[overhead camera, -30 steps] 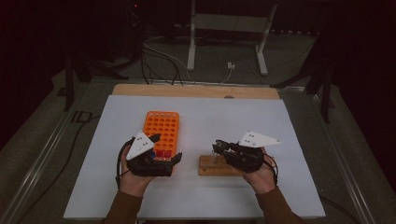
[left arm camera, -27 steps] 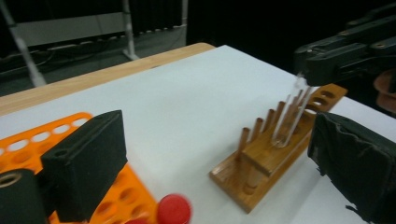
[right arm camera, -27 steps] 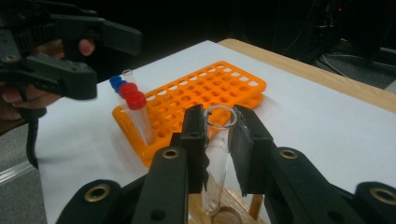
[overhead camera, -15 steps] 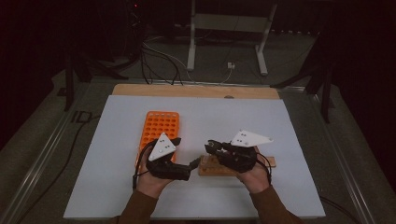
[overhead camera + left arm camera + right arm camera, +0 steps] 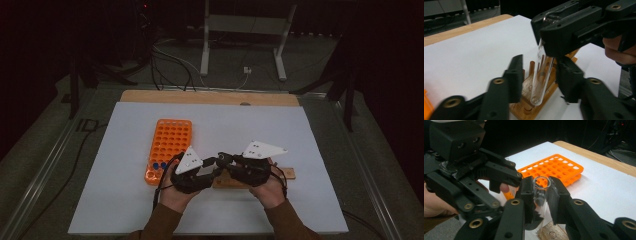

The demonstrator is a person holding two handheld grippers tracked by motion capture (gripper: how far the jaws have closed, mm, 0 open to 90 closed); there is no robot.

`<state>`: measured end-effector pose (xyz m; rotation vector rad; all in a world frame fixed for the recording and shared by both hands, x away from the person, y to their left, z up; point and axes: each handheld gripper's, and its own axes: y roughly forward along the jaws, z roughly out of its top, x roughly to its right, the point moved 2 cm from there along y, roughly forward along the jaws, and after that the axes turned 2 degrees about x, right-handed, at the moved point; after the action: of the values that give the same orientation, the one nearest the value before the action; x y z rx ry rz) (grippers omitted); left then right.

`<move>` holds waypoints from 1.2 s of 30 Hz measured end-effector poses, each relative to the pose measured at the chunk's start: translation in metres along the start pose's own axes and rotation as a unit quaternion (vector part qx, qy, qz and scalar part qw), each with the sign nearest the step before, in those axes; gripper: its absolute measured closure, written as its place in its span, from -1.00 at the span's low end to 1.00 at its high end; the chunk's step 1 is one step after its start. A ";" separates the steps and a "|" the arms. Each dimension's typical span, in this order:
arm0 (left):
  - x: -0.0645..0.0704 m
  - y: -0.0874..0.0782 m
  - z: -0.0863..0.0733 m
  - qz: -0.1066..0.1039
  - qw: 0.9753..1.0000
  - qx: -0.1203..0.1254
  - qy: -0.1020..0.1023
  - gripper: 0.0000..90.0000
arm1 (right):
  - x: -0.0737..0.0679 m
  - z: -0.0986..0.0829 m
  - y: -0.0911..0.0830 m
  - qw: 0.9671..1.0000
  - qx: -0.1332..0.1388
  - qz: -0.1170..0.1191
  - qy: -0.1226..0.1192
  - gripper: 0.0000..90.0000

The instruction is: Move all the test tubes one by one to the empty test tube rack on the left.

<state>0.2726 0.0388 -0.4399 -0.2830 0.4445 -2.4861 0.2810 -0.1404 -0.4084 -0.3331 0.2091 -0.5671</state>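
A clear glass test tube (image 5: pixel 541 191) stands upright in my right gripper (image 5: pixel 541 182), which is shut on it just under its open rim. In the left gripper view the tube (image 5: pixel 541 75) hangs with its round bottom just above a wooden peg rack (image 5: pixel 531 87). My left gripper (image 5: pixel 541 61) is open, one jaw on either side of the tube's lower half, with a gap at both. In the high view the left gripper (image 5: pixel 192 172) and right gripper (image 5: pixel 247 167) meet tip to tip over the wooden rack (image 5: pixel 282 175).
An orange tube rack (image 5: pixel 170 142) with many holes lies left of the grippers; small blue caps (image 5: pixel 160 165) sit in its near end. A white mat (image 5: pixel 300 130) covers the table, with a wooden strip (image 5: pixel 210 97) along the far edge.
My left gripper has moved right from the near end of the orange rack to the tube that the right gripper holds. The right gripper has shifted slightly left.
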 end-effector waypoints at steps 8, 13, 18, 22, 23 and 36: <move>0.001 -0.001 -0.002 -0.004 1.000 -0.006 0.013 0.69 | 0.000 -0.001 0.000 1.000 0.003 0.003 0.004 0.54; -0.003 -0.007 -0.005 0.000 1.000 0.001 0.002 0.70 | 0.006 -0.002 -0.005 1.000 0.018 0.005 0.018 0.03; -0.008 -0.017 -0.007 0.005 1.000 0.006 -0.004 0.70 | 0.015 -0.008 -0.011 0.999 0.016 -0.013 0.026 -0.33; -0.011 -0.025 -0.008 0.007 1.000 0.008 -0.008 0.70 | 0.020 -0.015 -0.014 0.999 0.009 -0.027 0.031 -0.58; -0.011 -0.028 -0.008 0.005 1.000 0.008 -0.007 0.70 | 0.021 -0.016 -0.015 0.999 0.008 -0.030 0.034 -0.62; -0.027 -0.066 -0.017 0.026 0.999 0.021 -0.013 0.69 | 0.040 -0.032 -0.029 0.997 0.006 -0.063 0.053 -0.97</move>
<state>0.2555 0.1095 -0.4338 -0.2835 0.3849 -2.4357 0.2900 -0.1939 -0.4318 -0.3065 0.2891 -0.7121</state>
